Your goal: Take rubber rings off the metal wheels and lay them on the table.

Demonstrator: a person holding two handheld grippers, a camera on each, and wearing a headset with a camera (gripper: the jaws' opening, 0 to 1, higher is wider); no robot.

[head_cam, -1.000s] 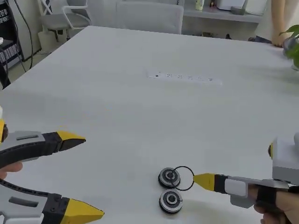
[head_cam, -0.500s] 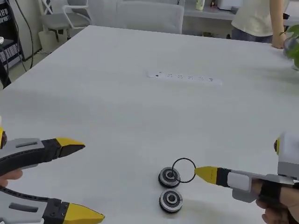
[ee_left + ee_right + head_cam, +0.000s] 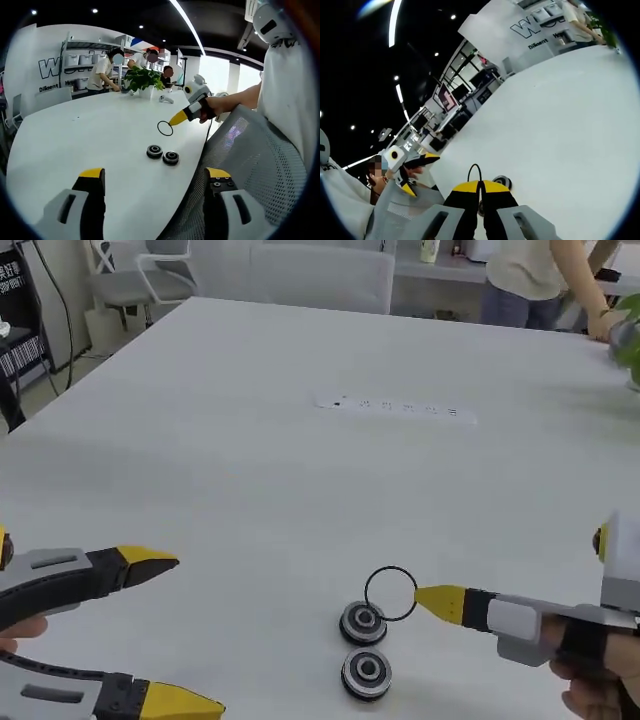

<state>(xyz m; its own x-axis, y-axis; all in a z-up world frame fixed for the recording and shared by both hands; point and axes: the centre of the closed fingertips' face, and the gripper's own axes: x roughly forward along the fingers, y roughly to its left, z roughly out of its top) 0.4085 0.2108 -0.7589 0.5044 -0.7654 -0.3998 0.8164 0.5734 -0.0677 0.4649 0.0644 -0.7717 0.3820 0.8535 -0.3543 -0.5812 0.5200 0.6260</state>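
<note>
done: one rubber ring (image 3: 391,567) off the metal wheels (image 3: 363,622); my right gripper (image 3: 418,598) jaws clamped on it above the desk (image 3: 300,470) | my left gripper (image 3: 197,632) jaws apart | to do: lay it down; probably a second ring

Right gripper (image 3: 418,597) jaws closed, left gripper (image 3: 197,632) wide apart.

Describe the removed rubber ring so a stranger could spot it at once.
On the white table, near its front edge, lie two metal wheels. Just above the farther one, the right hand-held gripper pinches a thin black hoop: the only bare ring, with table showing through it.
</note>
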